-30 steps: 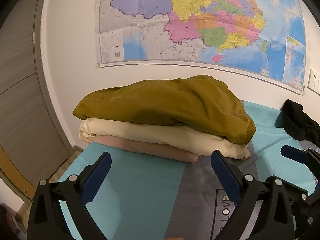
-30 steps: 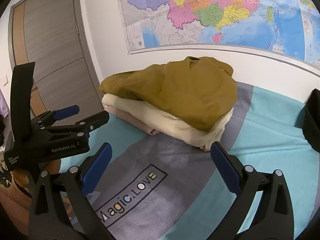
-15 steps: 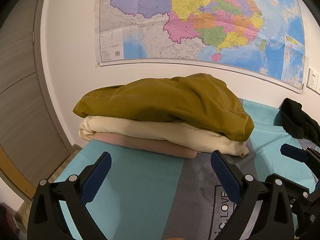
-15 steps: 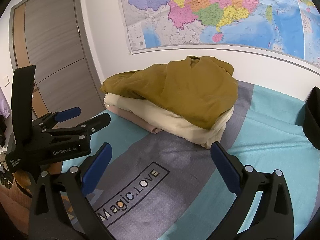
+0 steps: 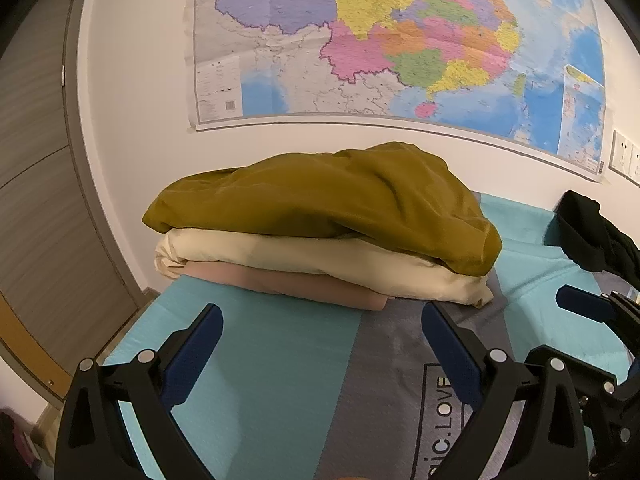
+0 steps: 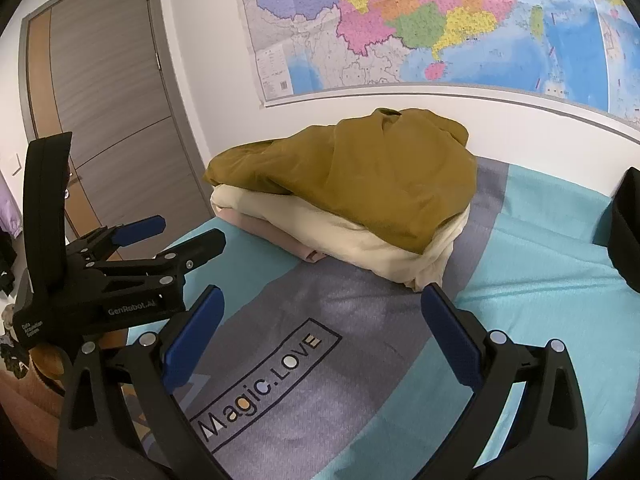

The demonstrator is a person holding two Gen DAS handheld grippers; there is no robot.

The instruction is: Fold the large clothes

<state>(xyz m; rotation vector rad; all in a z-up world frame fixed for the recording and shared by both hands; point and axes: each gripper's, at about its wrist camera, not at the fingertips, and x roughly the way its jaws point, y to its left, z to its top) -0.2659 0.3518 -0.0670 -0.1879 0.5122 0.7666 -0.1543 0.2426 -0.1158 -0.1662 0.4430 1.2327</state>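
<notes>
Left wrist view: the left gripper (image 5: 320, 336) was spread wide and empty above the bedspread (image 5: 280, 380); the stack of folded clothes (image 5: 320, 232) sat just beyond its jaws.

Right wrist view: the right gripper (image 6: 320, 320) gaped empty too, the stack (image 6: 352, 196) ahead, the left gripper (image 6: 176, 234) left of its jaws.

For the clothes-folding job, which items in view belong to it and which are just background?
Job:
mustard-brown folded garment on top of the stack
cream folded garment beneath it
pink folded garment at the bottom
crumpled black garment, not yet folded
left tongs and right tongs, both open

Background:
colourful wall map
grey door
</notes>
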